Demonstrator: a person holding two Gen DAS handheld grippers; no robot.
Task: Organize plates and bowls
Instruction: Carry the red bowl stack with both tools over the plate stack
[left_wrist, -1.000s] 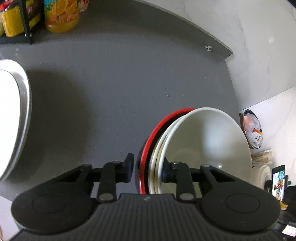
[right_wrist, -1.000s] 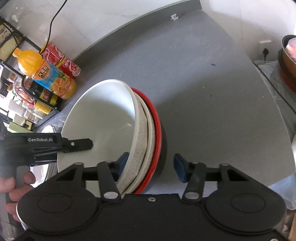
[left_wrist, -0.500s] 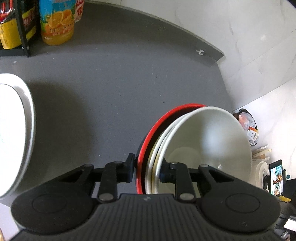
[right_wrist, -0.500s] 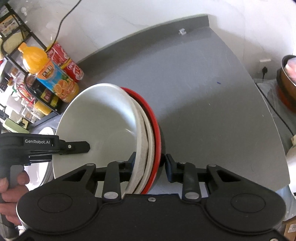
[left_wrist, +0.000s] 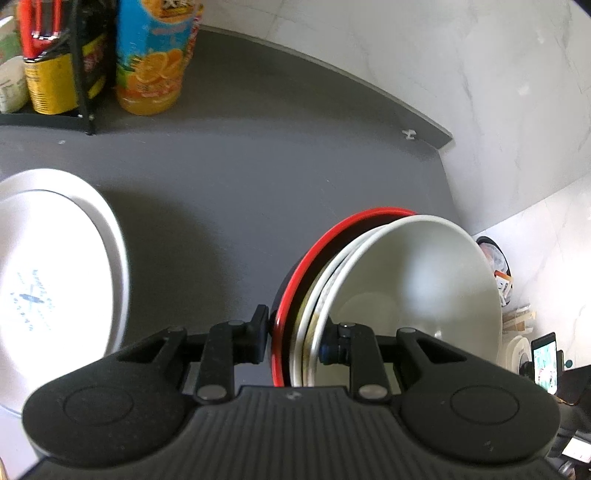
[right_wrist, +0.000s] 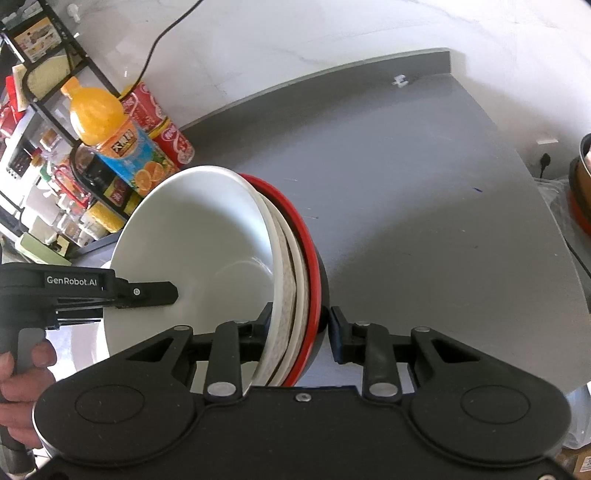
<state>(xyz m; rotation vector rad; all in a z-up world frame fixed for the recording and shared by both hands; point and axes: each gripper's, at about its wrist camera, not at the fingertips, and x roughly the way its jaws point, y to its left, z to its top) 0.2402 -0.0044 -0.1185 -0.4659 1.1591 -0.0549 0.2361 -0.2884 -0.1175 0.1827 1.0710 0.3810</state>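
Grey counter (left_wrist: 258, 177), bowl stack (left_wrist: 369, 288) on edge, both tongs (left_wrist: 293, 332) (right_wrist: 297, 326) clamping rims.

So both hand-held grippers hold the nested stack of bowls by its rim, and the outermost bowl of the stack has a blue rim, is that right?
Not quite: the outermost bowl has a red rim, not blue, as the right wrist view shows. The rest stands: the left hand-held gripper and the right hand-held gripper both clamp the rim of the nested stack, with the white bowl innermost.

"GenRobot.AI" in white on the black body of the left gripper (right_wrist: 110, 291), right wrist view; labels on the orange juice bottle (right_wrist: 122, 147) and red can (right_wrist: 162, 125) too blurred to read
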